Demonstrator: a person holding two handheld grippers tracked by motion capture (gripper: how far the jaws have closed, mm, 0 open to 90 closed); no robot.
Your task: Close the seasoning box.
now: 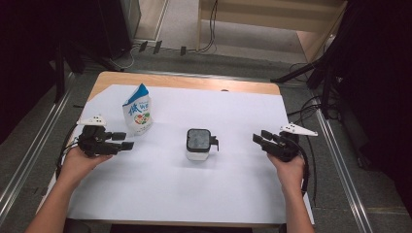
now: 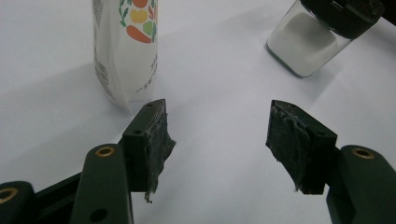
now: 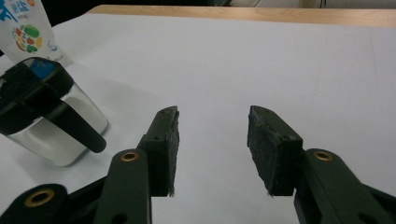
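Note:
A clear jar (image 1: 198,144) with a black lid and a black side handle stands mid-table on the white sheet (image 1: 194,194); white powder fills its lower part (image 2: 306,46). A white and blue pouch (image 1: 137,110) printed with vegetables stands upright at the back left. My left gripper (image 1: 127,141) rests at the left, just in front of the pouch (image 2: 126,51), open with nothing between its jaws (image 2: 217,140). My right gripper (image 1: 259,138) sits to the right of the jar (image 3: 46,116), apart from it, open and empty (image 3: 212,147).
The white sheet covers most of the wooden table (image 1: 184,81), whose bare far edge (image 3: 280,14) lies behind. Cables (image 1: 308,170) trail off the table at both sides. Metal rails (image 1: 29,160) run along the floor on the left and right.

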